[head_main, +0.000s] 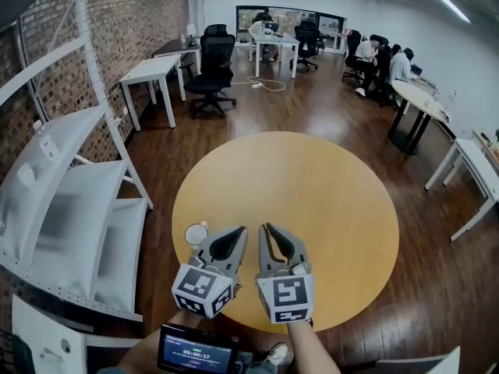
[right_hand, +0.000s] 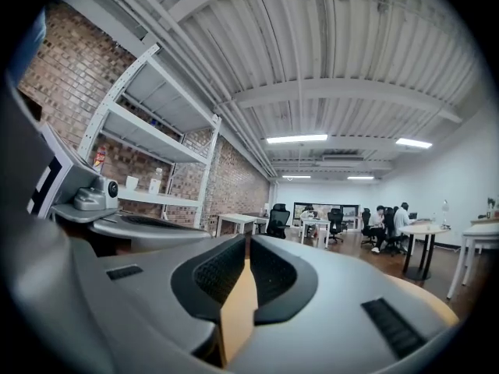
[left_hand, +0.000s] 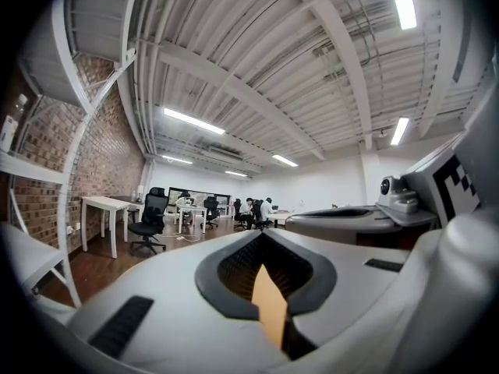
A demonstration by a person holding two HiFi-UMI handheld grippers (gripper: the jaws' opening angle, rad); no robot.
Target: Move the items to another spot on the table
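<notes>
Cup rests unheld on the bench. Left tool and right tool are closed, empty; any move looks pending.

1. This is an open-plan office, and the round wooden table serves as my mark.
2. Beyond the table stand white desks and black swivel chairs on a dark wood floor.
3. Far beyond it, to the right, people sit at desks.
4. Left of the table runs a brick wall with white shelving.
5. Strip lights line the ceiling above it.
</notes>
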